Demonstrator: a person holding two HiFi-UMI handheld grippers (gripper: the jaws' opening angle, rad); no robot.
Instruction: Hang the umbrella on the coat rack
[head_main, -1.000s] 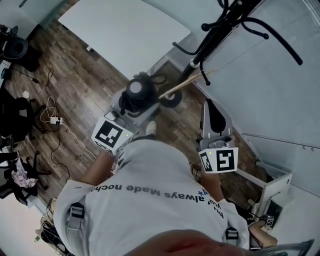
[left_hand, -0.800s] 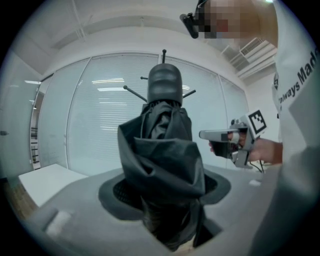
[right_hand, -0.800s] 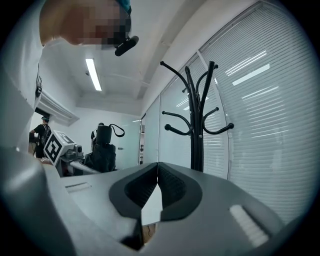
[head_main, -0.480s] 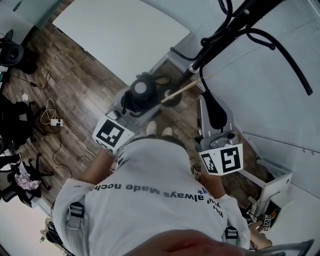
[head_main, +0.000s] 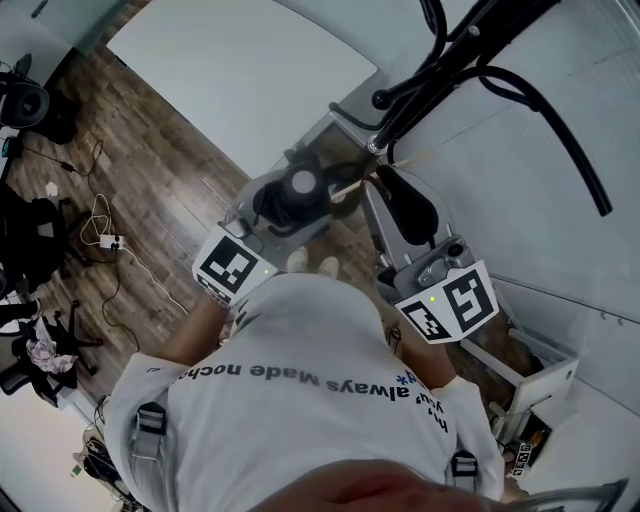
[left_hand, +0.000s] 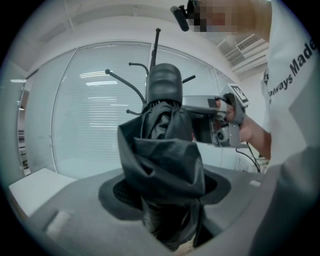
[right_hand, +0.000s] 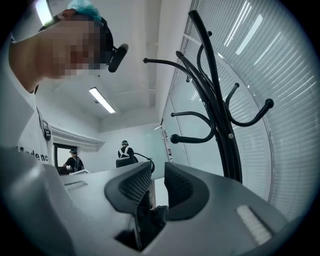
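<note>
The folded black umbrella (head_main: 300, 186) stands upright in my left gripper (head_main: 285, 215), which is shut on its bunched fabric (left_hand: 162, 160). Its pale wooden shaft (head_main: 345, 183) pokes out toward the coat rack (head_main: 440, 70). That rack is a black pole with curved hooks, just above and ahead of both grippers. My right gripper (head_main: 385, 195) reaches in against the umbrella's right side. Its jaws (right_hand: 155, 187) stand almost together, with a bit of dark fabric deep between them. A knobbed hook (right_hand: 175, 139) of the rack (right_hand: 222, 115) hangs just beyond them.
A glass wall with blinds (head_main: 560, 180) runs right behind the rack. A white table (head_main: 240, 60) stands at the back left. Cables and a power strip (head_main: 110, 240) lie on the wooden floor at left. Two people (right_hand: 125, 150) stand far off.
Both grippers have risen toward the coat rack. The right gripper has swung left and now lies against the umbrella. The left gripper still holds the umbrella.
</note>
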